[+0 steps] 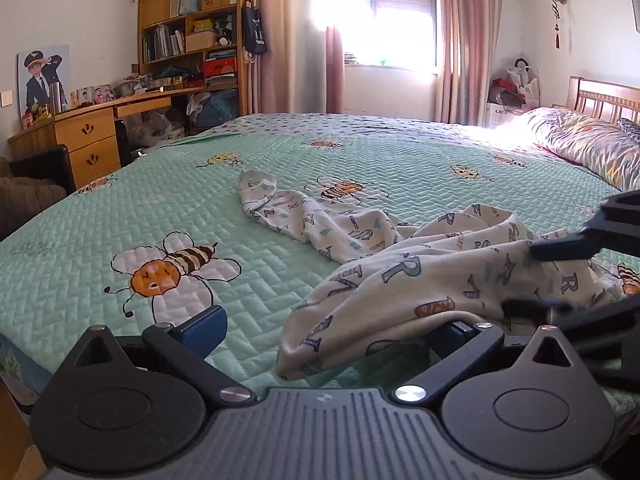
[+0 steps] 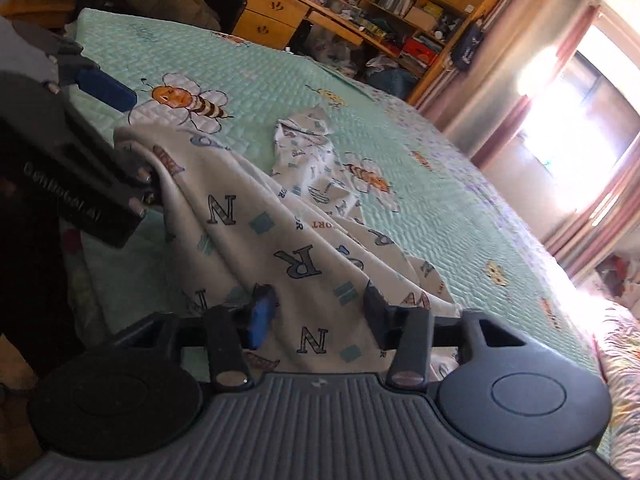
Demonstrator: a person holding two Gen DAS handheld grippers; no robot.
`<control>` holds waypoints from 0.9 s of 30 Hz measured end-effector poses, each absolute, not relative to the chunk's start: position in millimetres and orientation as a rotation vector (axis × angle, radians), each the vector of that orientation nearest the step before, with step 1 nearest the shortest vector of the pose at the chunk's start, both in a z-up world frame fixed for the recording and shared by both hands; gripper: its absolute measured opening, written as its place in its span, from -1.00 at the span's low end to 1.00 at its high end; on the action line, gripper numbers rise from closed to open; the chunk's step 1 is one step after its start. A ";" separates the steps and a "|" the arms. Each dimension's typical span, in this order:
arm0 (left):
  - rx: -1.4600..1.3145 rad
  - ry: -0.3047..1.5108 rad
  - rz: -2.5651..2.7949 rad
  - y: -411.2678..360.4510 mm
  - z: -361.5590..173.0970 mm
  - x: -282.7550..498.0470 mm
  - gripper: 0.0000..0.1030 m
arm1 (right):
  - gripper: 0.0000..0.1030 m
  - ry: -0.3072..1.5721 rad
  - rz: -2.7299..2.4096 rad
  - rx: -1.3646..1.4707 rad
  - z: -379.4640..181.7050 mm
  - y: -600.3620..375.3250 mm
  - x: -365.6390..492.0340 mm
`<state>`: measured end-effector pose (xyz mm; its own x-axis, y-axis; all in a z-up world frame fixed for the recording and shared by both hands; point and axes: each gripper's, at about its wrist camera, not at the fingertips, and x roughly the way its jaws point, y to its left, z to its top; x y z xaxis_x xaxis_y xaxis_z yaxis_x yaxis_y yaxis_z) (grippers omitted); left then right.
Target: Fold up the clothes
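A white garment printed with coloured letters [image 1: 400, 276] lies crumpled on the green bee-pattern bedspread [image 1: 120, 216]; one narrow end [image 1: 258, 184] stretches away across the bed. My left gripper [image 1: 332, 332] stands wide open at the near bed edge, its left blue pad [image 1: 204, 330] bare, its right finger hidden under a draped fold. My right gripper [image 1: 548, 276] comes in from the right with cloth between its fingers. In the right wrist view the garment [image 2: 260, 216] runs from the left gripper [image 2: 124, 136] down between the right gripper [image 2: 320, 316] fingers, which stand apart.
A wooden desk with drawers [image 1: 84, 136] and a bookshelf [image 1: 188, 28] stand to the left beyond the bed. Curtains and a bright window [image 1: 384, 20] fill the far wall. A pillow [image 1: 584, 144] and wooden headboard [image 1: 608, 96] lie at the right.
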<state>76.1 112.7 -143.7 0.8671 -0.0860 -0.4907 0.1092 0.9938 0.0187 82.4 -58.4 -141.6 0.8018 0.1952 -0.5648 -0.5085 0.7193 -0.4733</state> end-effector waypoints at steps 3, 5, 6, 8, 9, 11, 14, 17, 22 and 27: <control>0.036 0.516 -0.100 114.9 -145.2 76.0 0.98 | -1.00 0.490 0.404 -0.641 -123.9 -65.0 92.4; 0.034 0.517 -0.105 115.3 -145.3 76.1 0.98 | -1.00 0.440 0.375 -0.600 -100.6 -77.8 101.3; 0.035 0.516 -0.109 115.1 -145.3 76.1 0.98 | -1.00 0.410 0.337 -0.563 -83.1 -89.0 105.4; 0.034 0.511 -0.126 114.9 -145.7 76.0 0.98 | -0.89 0.346 0.301 -0.521 -52.5 -108.8 107.3; 0.030 0.509 -0.143 114.7 -145.8 76.0 0.98 | -0.84 0.316 0.301 -0.514 -40.1 -116.9 105.3; 0.019 0.501 -0.190 110.8 -145.7 75.9 0.99 | 0.13 0.324 0.354 -0.505 -44.3 -113.6 93.5; 0.043 0.496 -0.244 99.8 -147.5 74.7 0.99 | 0.59 0.351 0.432 -0.538 -62.0 -101.2 77.8; 0.091 0.502 -0.264 93.5 -150.7 75.6 0.98 | 0.57 0.351 0.430 -0.677 -95.8 -71.9 71.2; 0.197 0.530 -0.235 95.8 -157.7 82.3 0.98 | 0.59 0.335 0.389 -0.600 -97.7 -72.5 64.8; 0.231 0.611 -0.172 104.8 -166.2 100.4 0.93 | 0.59 0.394 0.322 -0.444 -103.6 -111.5 56.6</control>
<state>100.4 104.8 -166.2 0.8058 -0.0914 -0.5851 0.2274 0.9600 0.1631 56.6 -111.5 -103.6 0.8752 0.2139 -0.4339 -0.3824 0.8554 -0.3494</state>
